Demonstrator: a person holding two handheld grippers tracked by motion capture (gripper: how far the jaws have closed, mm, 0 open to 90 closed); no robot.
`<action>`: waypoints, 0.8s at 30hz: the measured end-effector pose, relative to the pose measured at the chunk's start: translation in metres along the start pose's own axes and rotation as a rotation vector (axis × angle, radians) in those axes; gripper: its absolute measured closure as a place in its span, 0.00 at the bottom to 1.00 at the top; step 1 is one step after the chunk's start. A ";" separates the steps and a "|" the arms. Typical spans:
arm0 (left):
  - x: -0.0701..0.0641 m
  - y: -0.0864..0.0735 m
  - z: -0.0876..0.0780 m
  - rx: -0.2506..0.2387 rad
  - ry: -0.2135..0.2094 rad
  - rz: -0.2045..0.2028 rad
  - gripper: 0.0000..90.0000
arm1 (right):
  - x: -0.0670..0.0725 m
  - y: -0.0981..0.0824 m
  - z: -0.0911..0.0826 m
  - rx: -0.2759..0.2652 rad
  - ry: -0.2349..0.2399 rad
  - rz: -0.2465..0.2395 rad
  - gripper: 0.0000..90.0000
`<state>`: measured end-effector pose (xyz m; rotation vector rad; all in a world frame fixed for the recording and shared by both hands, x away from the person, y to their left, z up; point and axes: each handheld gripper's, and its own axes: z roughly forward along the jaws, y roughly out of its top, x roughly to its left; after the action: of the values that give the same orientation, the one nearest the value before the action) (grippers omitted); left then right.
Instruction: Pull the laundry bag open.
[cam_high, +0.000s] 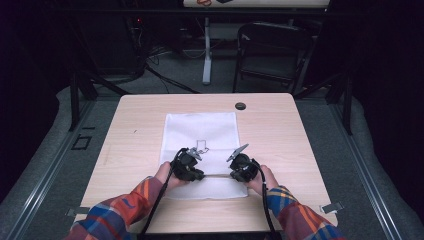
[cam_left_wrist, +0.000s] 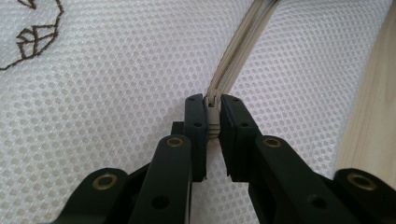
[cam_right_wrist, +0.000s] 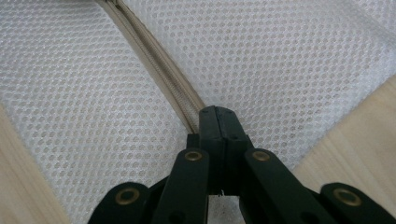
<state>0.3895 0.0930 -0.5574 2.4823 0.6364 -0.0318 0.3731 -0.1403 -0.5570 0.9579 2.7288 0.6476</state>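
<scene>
My left tool (cam_high: 196, 174) is pinched on the zip pull (cam_left_wrist: 212, 114) of the white mesh bag (cam_high: 200, 131), its pads nearly together with the small ribbed beige slider squeezed between them. The bag lies flat in the middle of the pale wooden bench (cam_high: 130, 125), and the beige zip (cam_right_wrist: 163, 79) runs across its near part between my two tools. My right tool (cam_high: 239, 175) is clamped fully together at the zip's other end, on the tape or the fabric there; I cannot tell which. I judge the zip is in mid-travel, right side anchoring. The next move calls for a steady level pull along the zip line, keeping the mesh taut. The mesh is fine, soft, honeycombed; a brown stitched outline (cam_left_wrist: 32, 32) marks it.
</scene>
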 end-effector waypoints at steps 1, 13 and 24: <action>0.000 -0.001 -0.001 0.004 0.001 0.003 0.91 | 0.000 0.000 0.000 0.000 -0.001 0.000 1.00; 0.002 -0.007 -0.006 0.006 -0.014 -0.011 0.91 | 0.001 -0.002 0.000 -0.016 -0.004 -0.026 1.00; 0.001 -0.008 -0.007 0.006 -0.003 -0.008 0.91 | 0.002 -0.002 0.000 -0.017 -0.013 -0.030 1.00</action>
<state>0.3859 0.1032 -0.5562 2.4852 0.6466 -0.0403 0.3701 -0.1405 -0.5580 0.9124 2.7163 0.6553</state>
